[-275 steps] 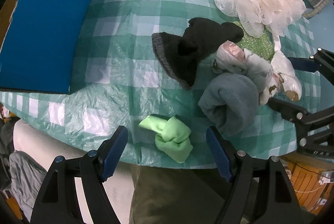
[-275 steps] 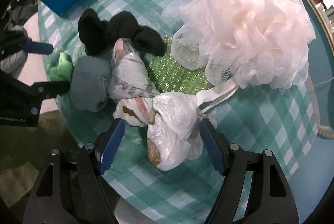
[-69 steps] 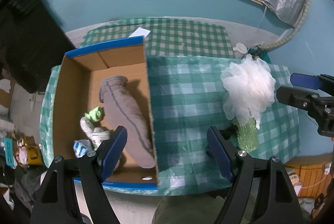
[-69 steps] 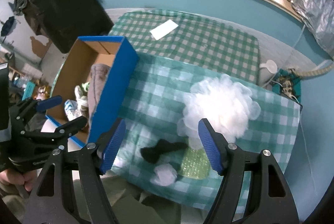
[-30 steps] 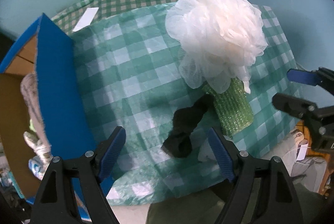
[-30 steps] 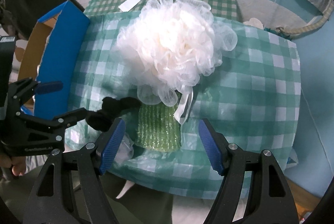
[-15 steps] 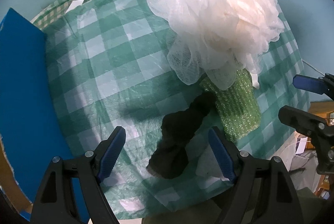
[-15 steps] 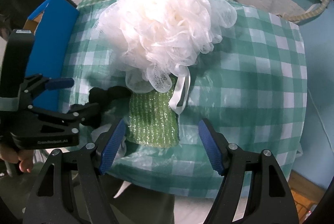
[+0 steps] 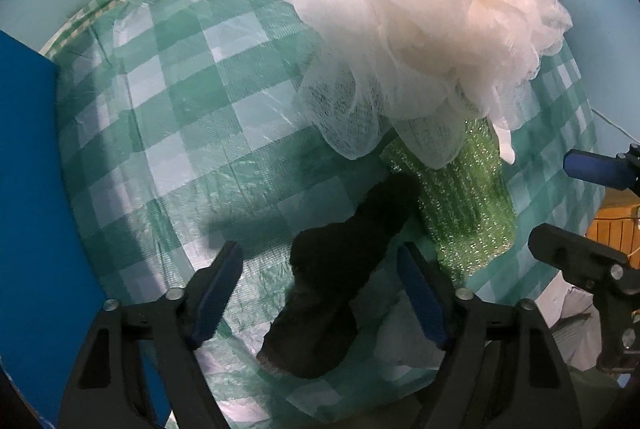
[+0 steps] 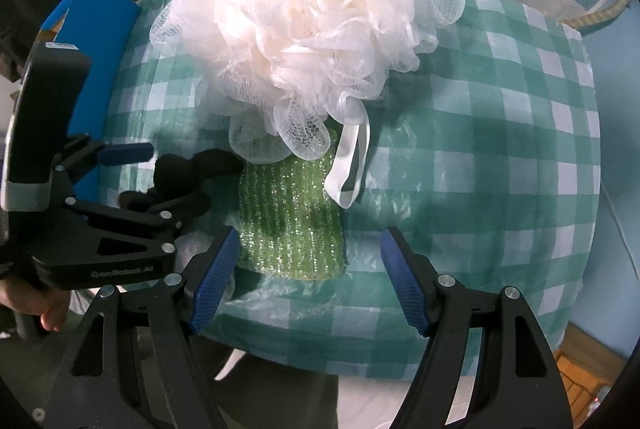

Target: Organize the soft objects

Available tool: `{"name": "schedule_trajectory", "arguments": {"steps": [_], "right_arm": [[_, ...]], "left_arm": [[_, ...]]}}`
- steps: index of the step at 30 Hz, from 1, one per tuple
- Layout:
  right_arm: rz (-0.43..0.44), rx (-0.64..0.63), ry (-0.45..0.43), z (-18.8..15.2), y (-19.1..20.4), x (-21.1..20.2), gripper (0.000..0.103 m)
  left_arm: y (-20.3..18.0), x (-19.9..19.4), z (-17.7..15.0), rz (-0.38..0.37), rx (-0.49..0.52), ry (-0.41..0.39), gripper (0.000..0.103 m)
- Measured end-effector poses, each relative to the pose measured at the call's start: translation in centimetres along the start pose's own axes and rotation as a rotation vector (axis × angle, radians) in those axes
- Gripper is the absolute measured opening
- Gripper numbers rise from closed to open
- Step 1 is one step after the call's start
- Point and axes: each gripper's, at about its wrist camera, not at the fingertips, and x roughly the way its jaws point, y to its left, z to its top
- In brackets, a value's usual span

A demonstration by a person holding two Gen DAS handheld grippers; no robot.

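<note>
A black sock point(image 9: 340, 269) lies on the green checked tablecloth point(image 9: 180, 133), and my open left gripper point(image 9: 320, 293) straddles it with a finger on each side, not closed. A big white mesh bath pouf point(image 10: 304, 29) rests partly on a glittery green sponge cloth point(image 10: 292, 217). My open, empty right gripper point(image 10: 308, 273) hovers at the near edge of the green cloth. The sock also shows in the right wrist view point(image 10: 188, 177), with the left gripper point(image 10: 132, 181) over it. A white plastic bag point(image 9: 404, 345) peeks out beside the sock.
The blue wall of the cardboard box point(image 9: 36, 229) stands at the left of the table; it shows in the right wrist view point(image 10: 96, 25) too. The table's front edge point(image 10: 360, 341) is just under both grippers. The pouf's white ribbon loop point(image 10: 350, 165) hangs over the green cloth.
Both grippers have come down from high above the table to its near edge. The left one has closed in around the black sock, the right one on the green cloth. Both stay open.
</note>
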Motion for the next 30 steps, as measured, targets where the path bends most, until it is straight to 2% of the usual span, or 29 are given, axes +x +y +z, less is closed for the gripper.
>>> {"name": "schedule_trajectory", "arguments": {"steps": [6,7,16,30], "right_arm": [[0.007,-0.009,0.014,0.0,0.6,0.7,0.073],[0.007,-0.01,0.016,0.0,0.7,0.8,0.073],[-0.004,-0.016,0.053,0.5,2.2,3.6,0.073],[-0.106,-0.026,0.066,1.4,4.1,7.0,0.073]], "left_arm": [[0.0,-0.1,-0.5,0.015,0.013,-0.019,0.051],[0.3,-0.3,-0.5,0.016,0.013,-0.022,0.04],[1.9,-1.7,-2.2,0.048,-0.038,-0.027,0.04],[2.6,-3.9,-4.6,0.058,-0.052,-0.053,0.04]]}}
